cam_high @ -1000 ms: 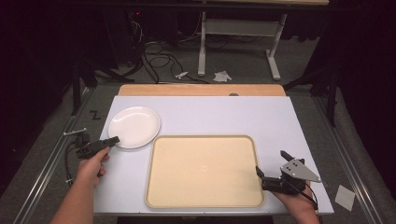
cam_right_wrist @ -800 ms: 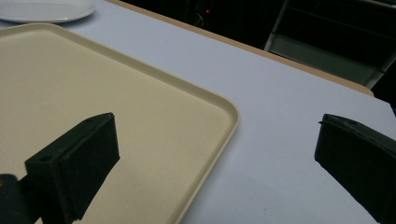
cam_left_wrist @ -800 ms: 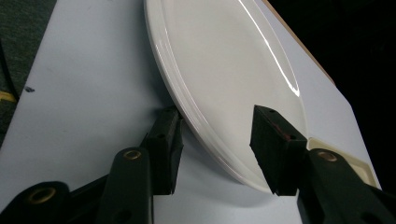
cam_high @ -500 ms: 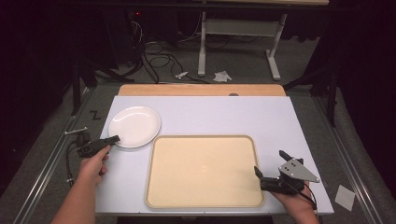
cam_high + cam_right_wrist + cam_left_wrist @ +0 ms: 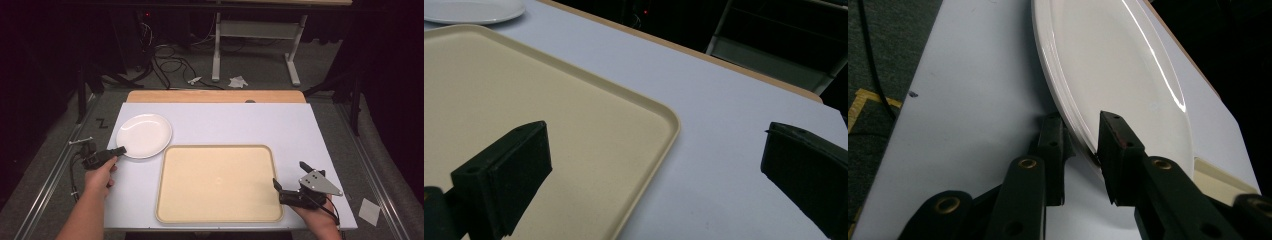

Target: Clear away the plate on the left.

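The plate (image 5: 144,135) lay near the far left corner of the desk (image 5: 300,135), just beside the far left corner of the tray (image 5: 218,183), with a thin strip of bare desk between them. The left claw (image 5: 120,149) was brought to the plate's near rim, and in the left gripper view the rim (image 5: 1083,137) was seen running between the two black jaws, one under the lip and one over it. The jaws had just been closing on that rim; a narrow gap was left, and whether the pads (image 5: 1113,145) were already pressing could not be told for sure. So the step in hand was judged to be the grasp itself, with no lift yet.

The right claw (image 5: 290,175) was held wide open and empty at the tray's near right corner, one jaw above the tray, the other above bare desk, the tray's raised lip (image 5: 671,125) between them.

Next, a firm pinch was called for, then a tilt-free lift high enough to clear the tray's lip before the plate was carried over it. The glossy rim was reckoned slippery, and a one-sided hold could let the plate droop.

Room was plentiful: the tray was bare, the far and right parts of the desk were unoccupied. The left edge of the desk lay close behind the left hand (image 5: 100,175), so little slack was left there.
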`<state>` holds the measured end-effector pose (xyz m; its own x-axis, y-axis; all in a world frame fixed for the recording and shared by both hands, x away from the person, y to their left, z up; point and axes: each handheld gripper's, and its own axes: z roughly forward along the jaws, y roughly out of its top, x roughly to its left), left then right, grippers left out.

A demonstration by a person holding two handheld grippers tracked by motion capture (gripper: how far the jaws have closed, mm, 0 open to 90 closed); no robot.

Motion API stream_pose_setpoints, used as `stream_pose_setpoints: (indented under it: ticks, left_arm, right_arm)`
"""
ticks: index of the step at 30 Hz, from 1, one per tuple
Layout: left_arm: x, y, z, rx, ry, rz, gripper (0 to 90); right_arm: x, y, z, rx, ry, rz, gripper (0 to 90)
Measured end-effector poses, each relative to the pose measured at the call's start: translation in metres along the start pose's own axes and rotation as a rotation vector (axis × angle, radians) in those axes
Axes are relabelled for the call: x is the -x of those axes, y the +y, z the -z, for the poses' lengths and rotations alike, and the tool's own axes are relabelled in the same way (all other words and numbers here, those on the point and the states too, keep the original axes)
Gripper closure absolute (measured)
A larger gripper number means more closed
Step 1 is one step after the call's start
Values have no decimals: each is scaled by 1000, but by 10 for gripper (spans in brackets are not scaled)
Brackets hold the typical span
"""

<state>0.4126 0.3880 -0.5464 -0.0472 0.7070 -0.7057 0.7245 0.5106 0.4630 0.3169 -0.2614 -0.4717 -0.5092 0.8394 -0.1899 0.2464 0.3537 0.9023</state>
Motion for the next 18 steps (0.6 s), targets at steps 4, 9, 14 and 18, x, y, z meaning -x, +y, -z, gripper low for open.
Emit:
stream_pose_setpoints:
  ticks: [4,9,14,18]
  left_arm:
    - [-1,0,0,4,-7,5,744]
    - [1,-1,0,40,-14,15,766]
    - [4,0,2,80,-39,11,816]
    - [9,0,5,126,-73,-11,846]
  right_arm:
    - [1,0,0,-1,-2,3,7]
    - [1,0,1,-4,-7,-3,8]
    - [1,-1,2,-9,-12,-14,8]
    - [2,-2,2,-6,-11,-11,7]
